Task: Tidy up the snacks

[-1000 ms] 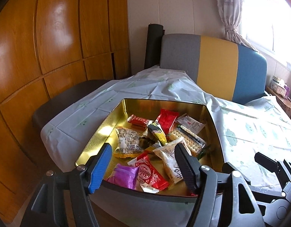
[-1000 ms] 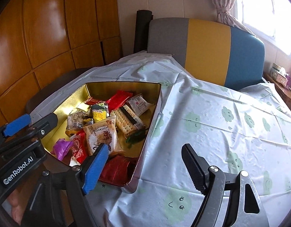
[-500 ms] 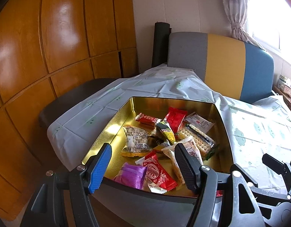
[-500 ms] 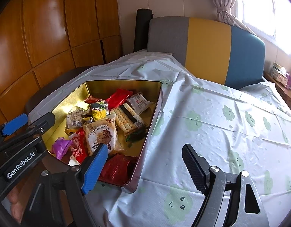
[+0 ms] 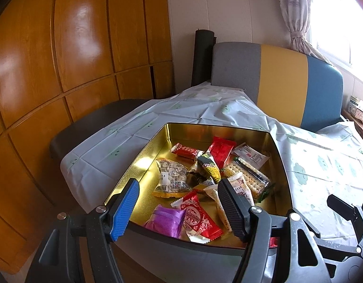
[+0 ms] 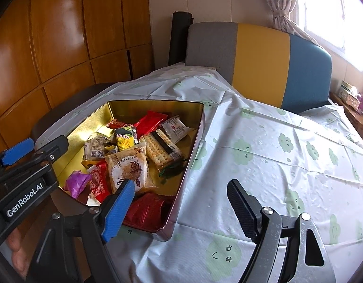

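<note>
Little has shifted over the past second: both grippers hang where they were, and only the left wrist view has tipped slightly, so the gold tin (image 5: 279, 155) sits a bit lower in its picture.

Both tongs stand wide and hold nothing. The left gripper (image 5: 179, 210) hovers over the tin's near rim, with the purple packet (image 5: 166, 219) and a red patterned wrapper (image 5: 198, 219) just beyond its tips. The right gripper (image 6: 181, 208) straddles the tin's near right corner, one finger over the snacks, the other over the tablecloth (image 6: 275, 141).

As for progress, the snacks already lie heaped inside the tin: a cracker sleeve (image 6: 161, 149), a pale pastry bag (image 6: 128, 167), a nut packet (image 5: 171, 176) and a dark red pouch (image 6: 146, 210) among them. None lies on the cloth (at least none I can see), so gathering looks done or sorting not yet begun; I cannot tell which.

Lower packets are buried under others, most print is too small to read, and the tin's near wall is cut off behind the grippers.
</note>
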`<state>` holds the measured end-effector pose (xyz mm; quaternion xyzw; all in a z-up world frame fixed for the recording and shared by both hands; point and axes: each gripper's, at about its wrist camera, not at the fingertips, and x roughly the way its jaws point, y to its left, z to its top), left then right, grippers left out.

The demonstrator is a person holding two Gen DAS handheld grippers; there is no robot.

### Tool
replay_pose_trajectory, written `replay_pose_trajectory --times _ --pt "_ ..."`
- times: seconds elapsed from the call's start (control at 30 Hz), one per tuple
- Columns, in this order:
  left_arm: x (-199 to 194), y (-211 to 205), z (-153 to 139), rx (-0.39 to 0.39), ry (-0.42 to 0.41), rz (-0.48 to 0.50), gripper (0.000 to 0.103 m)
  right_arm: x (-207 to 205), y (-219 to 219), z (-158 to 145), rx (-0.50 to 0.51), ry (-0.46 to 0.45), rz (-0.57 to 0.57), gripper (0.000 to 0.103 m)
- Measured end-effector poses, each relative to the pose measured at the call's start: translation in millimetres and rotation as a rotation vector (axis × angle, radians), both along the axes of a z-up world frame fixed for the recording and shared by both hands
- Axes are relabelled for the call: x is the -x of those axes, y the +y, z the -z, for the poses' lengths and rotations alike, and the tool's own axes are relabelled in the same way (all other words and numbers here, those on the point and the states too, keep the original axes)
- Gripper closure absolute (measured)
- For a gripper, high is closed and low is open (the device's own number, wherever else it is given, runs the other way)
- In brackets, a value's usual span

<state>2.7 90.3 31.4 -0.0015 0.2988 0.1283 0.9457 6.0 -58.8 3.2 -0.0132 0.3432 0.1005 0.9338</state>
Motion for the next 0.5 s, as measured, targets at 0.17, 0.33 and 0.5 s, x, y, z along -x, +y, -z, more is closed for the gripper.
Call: replay_pose_trajectory --times 0.17,0.33,0.5 --pt "-0.3 0.6 1.2 0.010 0.005 0.004 0.033 0.1 0.4 0.4 0.000 -0.001 0.000 0.022" --pt "1.6 3.4 1.2 0.029 -0.016 0.006 0.033 0.4 -0.8 1.1 -0.002 0.001 0.003 0.022" --pt "-0.6 5.0 0.6 0.026 -0.021 -0.002 0.039 -5.6 -15.5 -1.4 -0.014 0.002 0.023 0.022"
